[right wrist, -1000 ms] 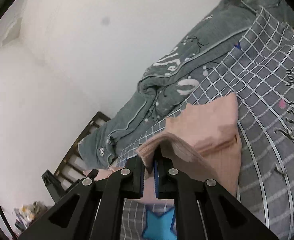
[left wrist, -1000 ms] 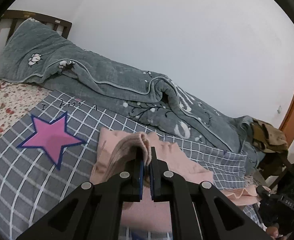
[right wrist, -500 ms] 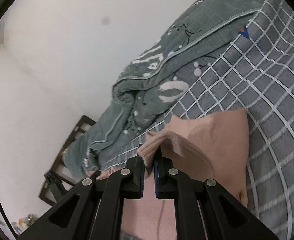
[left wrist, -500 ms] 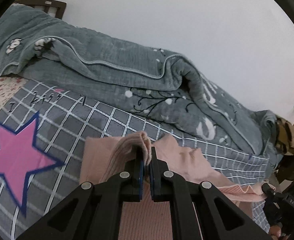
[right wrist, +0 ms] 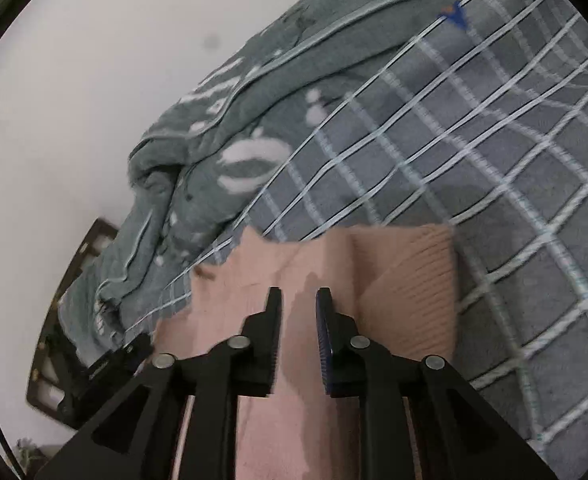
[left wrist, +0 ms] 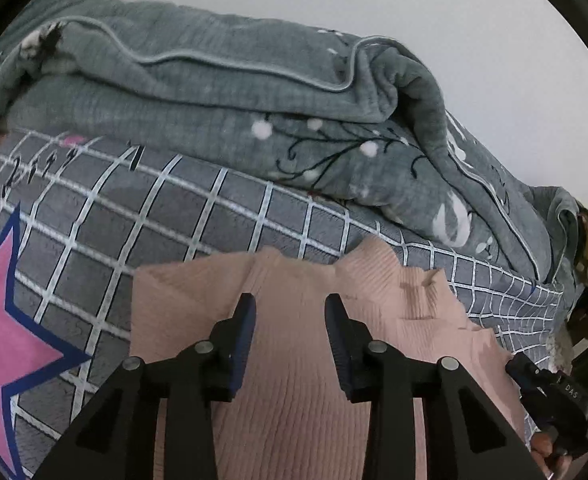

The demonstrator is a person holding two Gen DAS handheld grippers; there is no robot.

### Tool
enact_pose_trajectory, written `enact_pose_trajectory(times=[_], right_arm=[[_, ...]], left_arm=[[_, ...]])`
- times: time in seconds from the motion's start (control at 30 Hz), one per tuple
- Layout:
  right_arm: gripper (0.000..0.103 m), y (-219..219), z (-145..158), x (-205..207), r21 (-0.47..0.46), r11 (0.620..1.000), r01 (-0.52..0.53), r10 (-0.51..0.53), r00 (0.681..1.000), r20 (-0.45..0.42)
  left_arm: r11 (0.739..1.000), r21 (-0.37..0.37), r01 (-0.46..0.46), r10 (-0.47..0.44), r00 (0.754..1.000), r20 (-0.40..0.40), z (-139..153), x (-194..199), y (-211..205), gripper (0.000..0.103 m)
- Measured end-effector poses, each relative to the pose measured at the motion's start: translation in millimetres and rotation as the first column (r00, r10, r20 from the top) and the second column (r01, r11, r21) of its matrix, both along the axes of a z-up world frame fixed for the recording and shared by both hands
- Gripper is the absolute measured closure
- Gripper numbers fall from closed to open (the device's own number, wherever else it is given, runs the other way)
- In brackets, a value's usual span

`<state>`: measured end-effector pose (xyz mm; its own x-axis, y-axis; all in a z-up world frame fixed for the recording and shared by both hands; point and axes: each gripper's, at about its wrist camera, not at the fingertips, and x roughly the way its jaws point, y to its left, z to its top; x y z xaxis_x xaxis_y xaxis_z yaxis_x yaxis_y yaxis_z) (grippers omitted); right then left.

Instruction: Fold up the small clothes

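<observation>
The pink knit garment (left wrist: 294, 380) is lying folded on the grey checked bedsheet (left wrist: 173, 216), near the rumpled grey quilt (left wrist: 221, 92) along its far edge. The left gripper (left wrist: 289, 312) and right gripper (right wrist: 298, 304) are hovering over it, their jaws just having been opening, gripping nothing.

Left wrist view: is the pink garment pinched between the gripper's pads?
No: the left gripper stands open, the pink garment lying flat below it.
</observation>
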<state>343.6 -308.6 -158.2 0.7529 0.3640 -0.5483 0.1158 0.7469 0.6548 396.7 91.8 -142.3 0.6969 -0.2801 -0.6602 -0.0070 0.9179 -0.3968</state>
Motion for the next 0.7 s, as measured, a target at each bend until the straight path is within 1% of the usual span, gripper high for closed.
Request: enact_pose_trajectory(times=[0.03,0.1,0.2,0.3,0.37,0.4,0.43,0.47,0.5,0.53,0.63,0.7], right_arm=[[0.07,-1,2,-2,-0.023,1.0,0.015,-0.015,1.0,0.001],[0.064,0,2,-3,-0.073,0.997,0.031,-0.033,0.999,-0.014],[0.064,7,-3,1,-0.144,0.989,0.027,-0.036,0.997,-0.062],[0.064,18,-6,3,-0.222,0.975,0.015,-0.033,0.996,-0.078],[0.064,26,-6,3,-0.278,0.961,0.005,-0.028,0.997,-0.077],[0.066,29,-6,4,-0.296,0.955,-0.002,-0.024,0.996,-0.083],[0.071,30,-6,5,-0.308,0.951,-0.005,-0.023,0.996,-0.086],[0.075,32,-7,6,-0.313,0.95,-0.004,-0.025,0.996,-0.088],[0.085,31,-8,6,-0.314,0.95,-0.001,-0.029,0.995,-0.092],[0.095,31,-9,8,-0.309,0.951,-0.001,-0.03,0.995,-0.095],[0.097,24,-10,6,-0.267,0.964,0.014,-0.035,0.997,-0.074],[0.097,20,-6,0,-0.255,0.965,0.056,-0.069,0.997,-0.041]], left_arm=[[1.0,0.011,-0.005,0.005,1.0,-0.009,-1,0,1,0.069],[0.999,0.036,-0.032,0.033,0.999,-0.028,-4,1,2,0.069],[0.996,0.071,-0.06,0.061,0.998,-0.017,-9,-2,3,0.068],[0.995,0.08,-0.061,0.063,0.998,-0.017,-14,0,2,0.069],[0.992,0.107,-0.062,0.062,0.998,-0.001,-14,-1,0,0.073],[0.99,0.126,-0.06,0.06,0.998,0.002,-14,-1,-2,0.078],[0.988,0.138,-0.065,0.065,0.998,0.005,-15,-1,-3,0.089],[0.988,0.137,-0.068,0.068,0.998,0.005,-15,0,-2,0.094],[0.989,0.128,-0.073,0.073,0.997,0.005,-15,0,0,0.095],[0.989,0.108,-0.104,0.102,0.995,0.022,-14,-3,5,0.095],[0.987,0.078,-0.143,0.139,0.989,0.054,-11,-8,14,0.095],[0.983,0.085,-0.16,0.157,0.986,0.051,-12,-8,15,0.095]])
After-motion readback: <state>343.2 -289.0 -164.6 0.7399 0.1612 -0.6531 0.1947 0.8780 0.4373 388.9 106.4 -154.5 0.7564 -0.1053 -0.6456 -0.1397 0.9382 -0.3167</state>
